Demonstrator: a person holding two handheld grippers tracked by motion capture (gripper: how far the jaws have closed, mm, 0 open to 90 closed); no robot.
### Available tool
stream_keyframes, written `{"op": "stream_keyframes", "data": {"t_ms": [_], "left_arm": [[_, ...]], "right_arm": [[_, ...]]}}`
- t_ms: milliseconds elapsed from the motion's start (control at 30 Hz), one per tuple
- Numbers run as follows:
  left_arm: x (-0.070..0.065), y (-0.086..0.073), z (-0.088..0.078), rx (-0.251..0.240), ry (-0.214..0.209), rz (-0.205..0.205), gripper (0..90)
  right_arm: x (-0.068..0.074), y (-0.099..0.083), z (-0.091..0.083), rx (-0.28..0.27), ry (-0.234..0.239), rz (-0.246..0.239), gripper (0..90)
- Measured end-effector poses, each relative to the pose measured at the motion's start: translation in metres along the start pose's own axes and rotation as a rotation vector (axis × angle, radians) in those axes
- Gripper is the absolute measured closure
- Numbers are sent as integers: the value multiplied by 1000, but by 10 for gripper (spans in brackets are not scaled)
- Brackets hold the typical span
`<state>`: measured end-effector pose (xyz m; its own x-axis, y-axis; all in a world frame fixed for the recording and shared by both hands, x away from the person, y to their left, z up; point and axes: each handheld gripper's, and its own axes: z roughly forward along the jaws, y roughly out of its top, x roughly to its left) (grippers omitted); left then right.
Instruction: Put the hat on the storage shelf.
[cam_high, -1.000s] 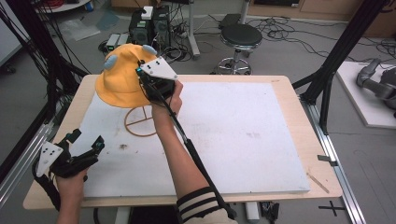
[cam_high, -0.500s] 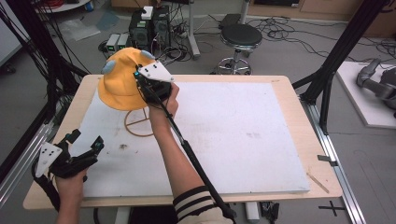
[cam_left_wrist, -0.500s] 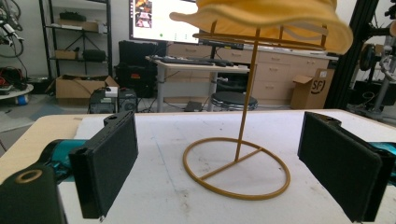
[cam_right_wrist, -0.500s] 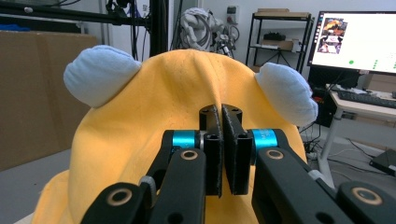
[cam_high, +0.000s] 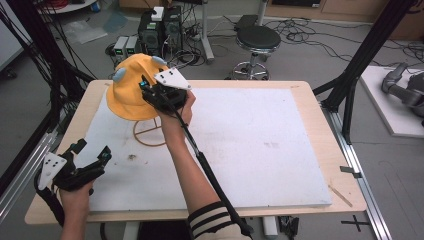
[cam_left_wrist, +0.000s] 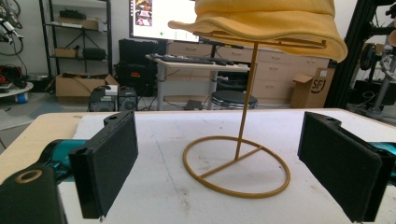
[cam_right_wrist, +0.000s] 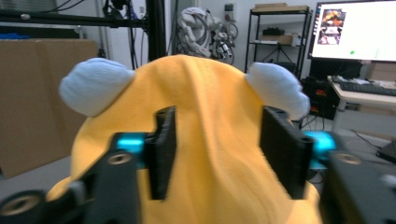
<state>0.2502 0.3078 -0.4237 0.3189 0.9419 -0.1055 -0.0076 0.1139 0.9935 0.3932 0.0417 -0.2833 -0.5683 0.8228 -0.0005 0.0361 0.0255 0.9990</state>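
Right gripper (cam_high: 146, 90) jaws just opened, letting go of hat (cam_high: 131, 90); fabric lies between them, unpinched. Left gripper (cam_high: 91, 152) open, idle at table's near-left. Yellow hat, two pale-blue ears, sits on stand (cam_high: 149, 134), far-left.

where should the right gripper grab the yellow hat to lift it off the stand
Best at the crown of the yellow hat, between its two pale ears. The cloth ridges up there into a fold that the jaws can pinch. Come from the person's side and lift straight up, since the stand has one thin post under the brim.
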Motion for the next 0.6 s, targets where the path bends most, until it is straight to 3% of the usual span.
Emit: {"op": "stream_keyframes", "data": {"t_ms": [200,300,400,600], "left_arm": [[0,0,0,2,0,2,126],[1,0,-1,3,3,0,126],[0,-1,-1,4,6,-2,125],[1,-3,-1,19,10,11,125]], "right_arm": [[-5,4,-9,-45,-32,1,240],[-10,10,-17,-39,-16,-12,197],[-21,17,-31,-17,-17,-58,141],[-53,23,-73,-43,-32,-62,120]]}}
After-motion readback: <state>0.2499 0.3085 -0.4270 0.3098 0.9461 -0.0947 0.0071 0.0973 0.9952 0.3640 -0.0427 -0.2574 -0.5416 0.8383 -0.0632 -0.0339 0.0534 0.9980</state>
